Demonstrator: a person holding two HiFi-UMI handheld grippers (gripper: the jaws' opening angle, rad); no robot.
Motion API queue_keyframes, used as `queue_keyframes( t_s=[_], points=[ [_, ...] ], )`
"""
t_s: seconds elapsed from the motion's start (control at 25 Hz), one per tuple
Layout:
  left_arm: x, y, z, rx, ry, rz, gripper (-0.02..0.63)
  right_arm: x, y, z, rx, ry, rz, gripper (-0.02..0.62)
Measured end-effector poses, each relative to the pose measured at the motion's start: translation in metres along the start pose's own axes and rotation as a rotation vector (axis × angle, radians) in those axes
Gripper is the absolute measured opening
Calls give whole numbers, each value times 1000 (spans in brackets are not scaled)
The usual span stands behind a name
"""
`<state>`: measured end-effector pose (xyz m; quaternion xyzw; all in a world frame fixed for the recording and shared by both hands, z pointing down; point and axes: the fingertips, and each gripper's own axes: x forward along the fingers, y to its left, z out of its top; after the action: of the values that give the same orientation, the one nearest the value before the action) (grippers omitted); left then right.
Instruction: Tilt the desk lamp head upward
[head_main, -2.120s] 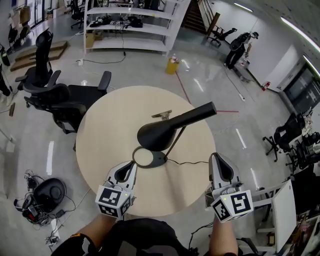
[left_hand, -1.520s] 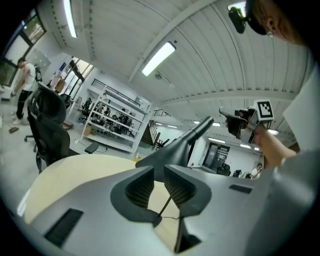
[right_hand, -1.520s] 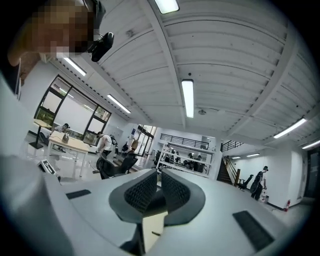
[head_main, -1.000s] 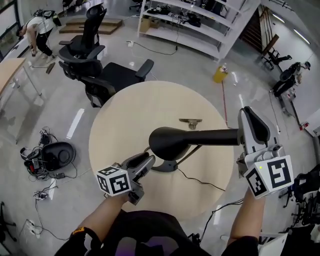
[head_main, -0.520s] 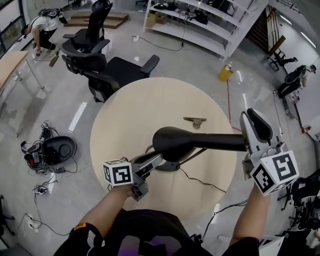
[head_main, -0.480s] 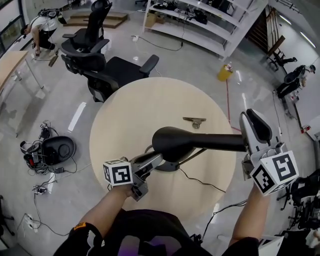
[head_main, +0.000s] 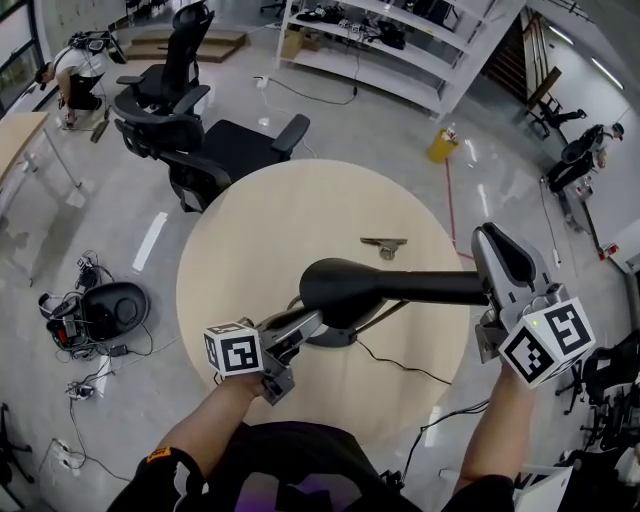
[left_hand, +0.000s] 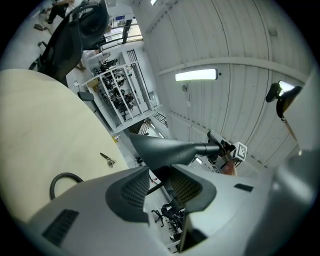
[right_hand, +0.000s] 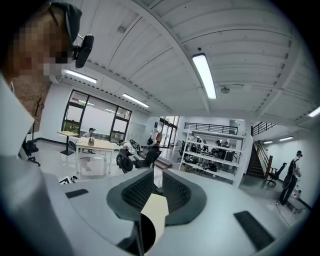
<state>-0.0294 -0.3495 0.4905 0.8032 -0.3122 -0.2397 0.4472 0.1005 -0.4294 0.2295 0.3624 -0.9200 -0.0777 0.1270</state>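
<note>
The right gripper (head_main: 487, 290) pinches the thin end of the lamp head (head_main: 345, 288), which hangs over the middle of the round table (head_main: 290, 215). The left gripper (head_main: 305, 322) squeezes the stem (head_main: 375, 312) near the base. The head looks about flat, so I think most of the tilting is left. Black chairs (head_main: 215, 150) and white shelves (head_main: 400, 50) stand on a shiny floor (head_main: 100, 250).

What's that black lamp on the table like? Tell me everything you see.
The desk lamp is matte black: a cone-shaped head tapering into a long neck, stretched out above a round base on the pale round table. A thin arm joins them; a black cord trails from the base. The right gripper clamps the neck's end, the left gripper grips near the base.
</note>
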Motion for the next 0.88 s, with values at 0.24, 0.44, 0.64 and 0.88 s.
queue_keyframes(
  t_s=[0.24, 0.44, 0.64, 0.88],
  points=[
    [-8, -4, 16, 36, -25, 15, 172, -7, -4, -7, 77, -36, -5, 60],
    [-16, -12, 40, 87, -53, 28, 164, -12, -6, -14, 132, -73, -12, 60],
    [-22, -34, 66, 152, -95, 29, 151, -26, -15, -24, 188, -107, -33, 60],
    [-26, -55, 89, 223, -134, 24, 135, -37, -21, -40, 241, -147, -58, 60]
  ],
)
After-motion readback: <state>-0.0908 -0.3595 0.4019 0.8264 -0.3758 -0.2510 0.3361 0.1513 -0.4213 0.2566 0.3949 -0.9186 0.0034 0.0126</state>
